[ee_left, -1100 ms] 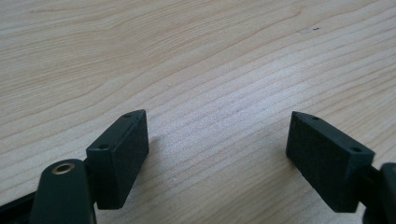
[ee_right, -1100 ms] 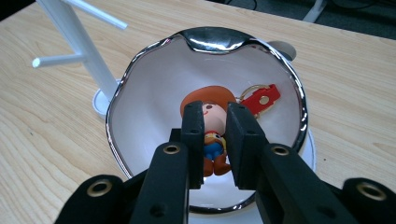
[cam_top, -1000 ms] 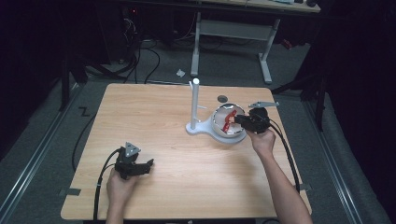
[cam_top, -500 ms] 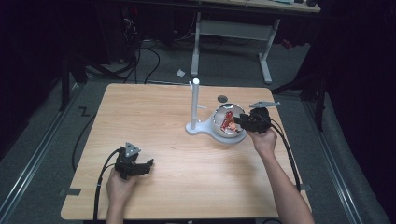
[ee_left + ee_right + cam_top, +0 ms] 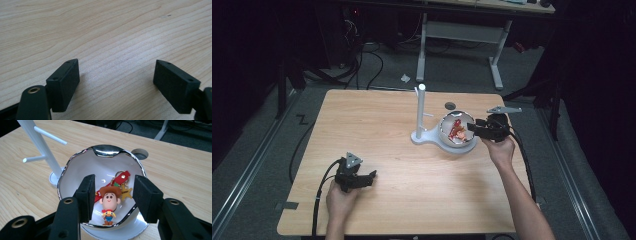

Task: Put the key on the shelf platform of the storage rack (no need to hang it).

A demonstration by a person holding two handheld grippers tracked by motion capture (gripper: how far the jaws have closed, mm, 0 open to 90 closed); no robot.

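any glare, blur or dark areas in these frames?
High view: soft, floor around the table near black. Right gripper view: sharp, glare on the bowl rim and inside it, keychain clear. Left gripper view: even light, soft shadows under the jaws.

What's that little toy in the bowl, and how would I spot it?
Find the white hook stand on the wooden table; beside its base sits a silver-rimmed white bowl. Inside lies a cowboy keychain, between the open jaws of the right tool. Its brown hat, red strap and gold star mark it out.
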